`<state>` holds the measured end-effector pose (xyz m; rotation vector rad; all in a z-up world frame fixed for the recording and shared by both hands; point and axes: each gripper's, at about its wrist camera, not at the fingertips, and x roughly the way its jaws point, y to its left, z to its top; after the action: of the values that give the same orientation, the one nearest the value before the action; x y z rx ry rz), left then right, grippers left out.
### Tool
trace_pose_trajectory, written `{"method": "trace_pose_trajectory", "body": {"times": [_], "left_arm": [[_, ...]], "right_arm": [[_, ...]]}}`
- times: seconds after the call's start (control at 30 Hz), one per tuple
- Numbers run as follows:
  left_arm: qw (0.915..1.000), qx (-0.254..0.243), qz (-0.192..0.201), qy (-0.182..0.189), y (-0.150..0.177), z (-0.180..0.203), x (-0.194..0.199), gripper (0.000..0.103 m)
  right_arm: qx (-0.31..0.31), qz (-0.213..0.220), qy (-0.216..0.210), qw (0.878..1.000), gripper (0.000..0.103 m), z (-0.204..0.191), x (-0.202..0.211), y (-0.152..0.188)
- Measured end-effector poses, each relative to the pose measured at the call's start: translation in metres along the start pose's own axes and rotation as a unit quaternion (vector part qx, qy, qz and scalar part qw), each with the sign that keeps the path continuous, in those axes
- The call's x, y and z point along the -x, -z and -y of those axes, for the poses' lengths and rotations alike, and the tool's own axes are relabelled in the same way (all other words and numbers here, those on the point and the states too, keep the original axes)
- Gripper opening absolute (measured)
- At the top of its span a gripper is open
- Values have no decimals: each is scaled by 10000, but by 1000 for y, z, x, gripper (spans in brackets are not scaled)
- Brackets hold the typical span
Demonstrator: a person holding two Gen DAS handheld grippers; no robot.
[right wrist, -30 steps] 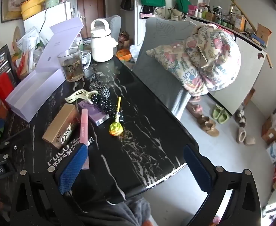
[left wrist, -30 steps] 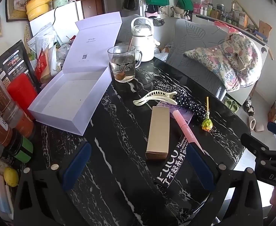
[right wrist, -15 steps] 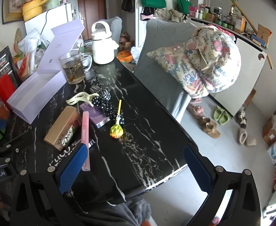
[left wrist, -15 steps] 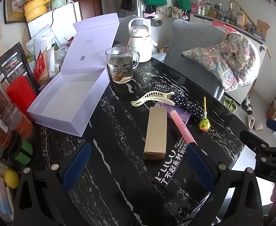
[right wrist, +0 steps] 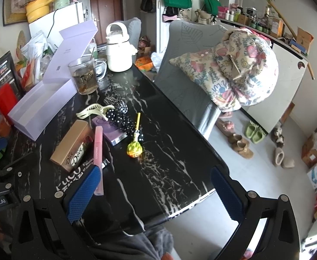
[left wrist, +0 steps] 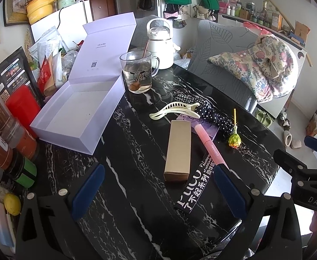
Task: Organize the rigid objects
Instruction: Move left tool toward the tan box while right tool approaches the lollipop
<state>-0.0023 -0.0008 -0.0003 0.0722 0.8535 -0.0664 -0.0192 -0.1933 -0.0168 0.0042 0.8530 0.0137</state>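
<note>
An open lilac box (left wrist: 78,110) lies empty at the left of the black marble table (left wrist: 126,195). Near the middle lie a gold Dove carton (left wrist: 178,149) (right wrist: 70,145), a pink tube (left wrist: 209,144) (right wrist: 98,156), a cream hair clip (left wrist: 175,109) (right wrist: 92,110), a small purple box (right wrist: 110,130), a dotted fabric band (left wrist: 214,114) and a green lollipop (left wrist: 234,139) (right wrist: 134,147). My left gripper (left wrist: 158,192) is open, just short of the carton. My right gripper (right wrist: 154,195) is open over the table's front edge, holding nothing.
A glass mug with drink (left wrist: 139,73) and a white kettle (left wrist: 159,45) stand behind the items. Jars and packets (left wrist: 4,130) crowd the left edge. A black printed strip (left wrist: 195,186) lies by the carton. A grey chair with a cushion (right wrist: 230,69) stands right of the table.
The left gripper has edged slightly forward and left, toward the carton. The right gripper has shifted a little toward the table. Both stay open; no object has moved.
</note>
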Motion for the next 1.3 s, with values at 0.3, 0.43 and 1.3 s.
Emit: {"method": "trace_pose_trajectory", "body": {"times": [0.3, 0.43, 1.3], "left_arm": [[10000, -1, -47, 4, 1, -1, -1, 103], [10000, -6, -65, 6, 1, 0, -1, 103], [9999, -6, -102, -24, 1, 0, -1, 103]], "right_arm": [[32, -28, -13, 10000, 103, -2, -3, 1], [33, -31, -16, 10000, 103, -2, -3, 0], [69, -62, -30, 10000, 103, -6, -6, 1]]}}
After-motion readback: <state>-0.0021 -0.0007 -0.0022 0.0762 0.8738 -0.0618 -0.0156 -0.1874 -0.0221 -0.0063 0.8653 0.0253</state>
